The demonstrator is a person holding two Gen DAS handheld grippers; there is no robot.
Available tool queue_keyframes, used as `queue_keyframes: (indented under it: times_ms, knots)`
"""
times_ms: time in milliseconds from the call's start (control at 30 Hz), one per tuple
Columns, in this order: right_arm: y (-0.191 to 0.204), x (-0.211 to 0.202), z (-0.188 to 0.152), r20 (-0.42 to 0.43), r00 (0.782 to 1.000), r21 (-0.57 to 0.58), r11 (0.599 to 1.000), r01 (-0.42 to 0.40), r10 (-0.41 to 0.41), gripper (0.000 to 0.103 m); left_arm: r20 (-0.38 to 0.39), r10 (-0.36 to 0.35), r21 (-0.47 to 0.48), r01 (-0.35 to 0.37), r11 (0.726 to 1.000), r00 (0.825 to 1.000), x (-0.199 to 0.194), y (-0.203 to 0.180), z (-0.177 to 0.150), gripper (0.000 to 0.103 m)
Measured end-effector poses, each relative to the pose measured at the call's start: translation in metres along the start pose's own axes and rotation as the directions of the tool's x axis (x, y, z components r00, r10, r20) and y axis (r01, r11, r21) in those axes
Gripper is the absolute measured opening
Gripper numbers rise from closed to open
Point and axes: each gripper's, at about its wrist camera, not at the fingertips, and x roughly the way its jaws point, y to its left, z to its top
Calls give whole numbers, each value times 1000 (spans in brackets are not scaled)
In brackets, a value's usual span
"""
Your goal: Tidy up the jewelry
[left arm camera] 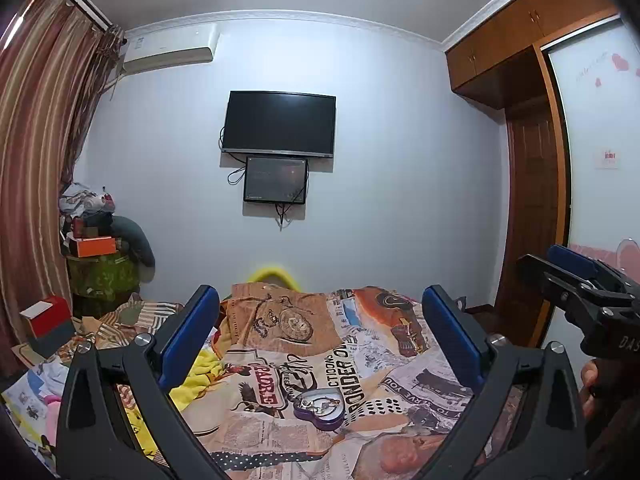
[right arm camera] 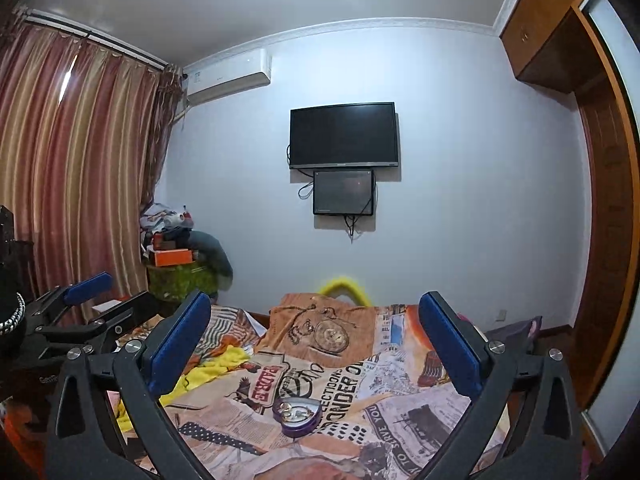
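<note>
A purple heart-shaped tin (left arm camera: 319, 407) lies open on the printed bedspread (left arm camera: 384, 364), with several small pieces of jewelry inside. It also shows in the right wrist view (right arm camera: 297, 415). My left gripper (left arm camera: 320, 312) is open and empty, held above and in front of the tin. My right gripper (right arm camera: 315, 316) is open and empty too, likewise held short of the tin. The right gripper shows at the right edge of the left wrist view (left arm camera: 576, 280). The left gripper shows at the left of the right wrist view (right arm camera: 92, 300).
Yellow cloth (left arm camera: 196, 376) and loose clothes lie on the bed's left side. A red and white box (left arm camera: 46, 316) stands at far left. A cluttered stack with an orange box (left arm camera: 94, 246) is in the corner. A TV (left arm camera: 279, 124) hangs on the far wall. A wardrobe (left arm camera: 532, 200) is at right.
</note>
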Motion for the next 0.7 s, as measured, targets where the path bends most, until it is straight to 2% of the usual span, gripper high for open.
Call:
queue_keyframes:
  times_ms: [700]
  knots:
    - [-12, -2, -8, -60, 998, 41, 999, -9, 12, 103, -32, 10, 0, -10, 1000, 999, 11, -1, -9, 103]
